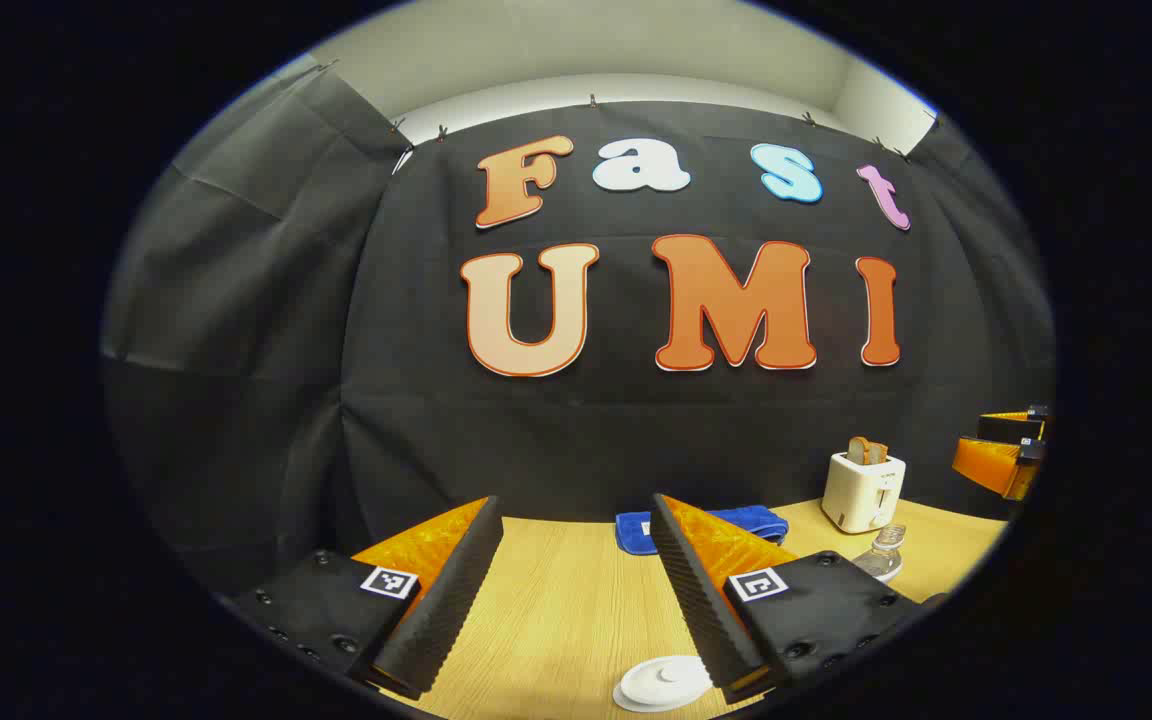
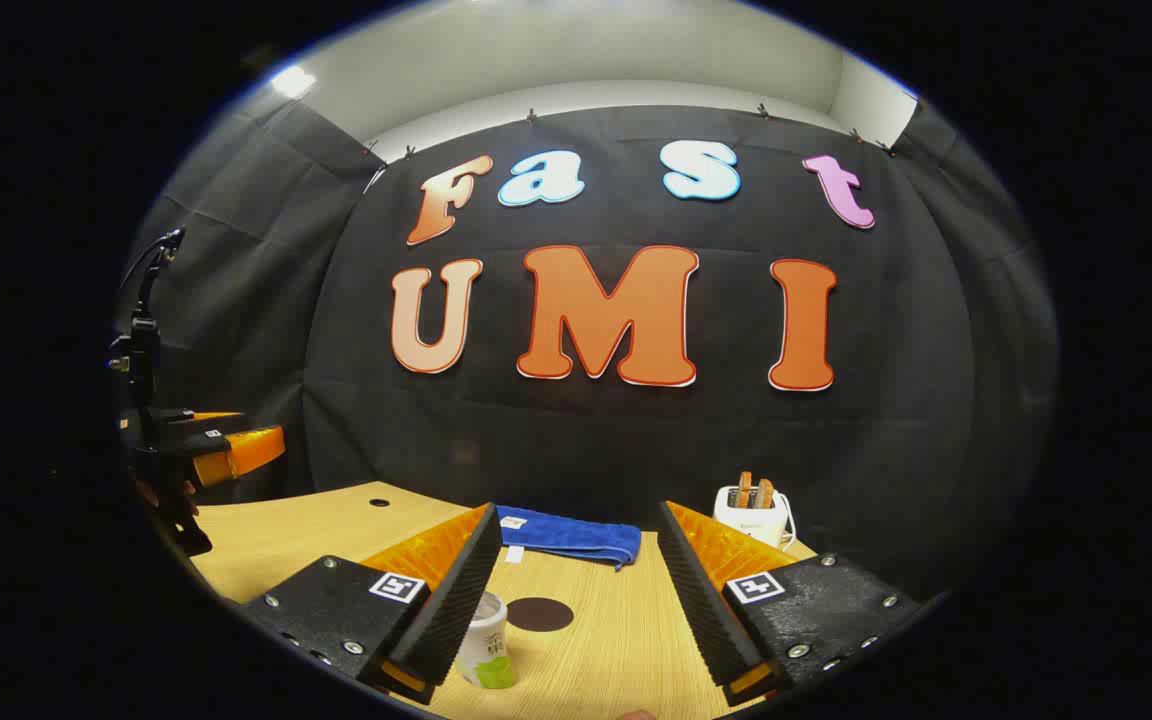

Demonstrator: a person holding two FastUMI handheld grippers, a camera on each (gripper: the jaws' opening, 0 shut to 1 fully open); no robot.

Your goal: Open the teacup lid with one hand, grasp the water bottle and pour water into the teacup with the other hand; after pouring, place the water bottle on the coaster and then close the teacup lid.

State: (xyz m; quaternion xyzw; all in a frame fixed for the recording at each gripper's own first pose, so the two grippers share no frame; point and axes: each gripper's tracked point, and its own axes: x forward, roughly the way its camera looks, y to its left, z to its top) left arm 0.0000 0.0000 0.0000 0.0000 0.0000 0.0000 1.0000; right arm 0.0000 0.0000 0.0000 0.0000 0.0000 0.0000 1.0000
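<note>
Left gripper view: left gripper [image 1: 576, 590] is hovering with fingers spread wide, holding nothing; one white teacup lid [image 1: 663, 684] is lying flat on the table [image 1: 556, 610] below; one toaster [image 1: 863, 490] stands far right.
Right gripper view: right gripper [image 2: 576, 600] is gaping wide, holding nothing; one white-capped, green-labelled water bottle [image 2: 485, 642] is standing just beside its left finger; one dark round coaster [image 2: 539, 614] is lying near, behind it.

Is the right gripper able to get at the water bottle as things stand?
Probably yes: the right gripper is open, and the water bottle stands upright on the table beside its left finger, nothing between.

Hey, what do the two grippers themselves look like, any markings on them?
Each gripper, left and right, has two wedge-shaped fingers with ribbed inner pads on black bolted blocks. Every block carries a small square black-and-white tag.
</note>
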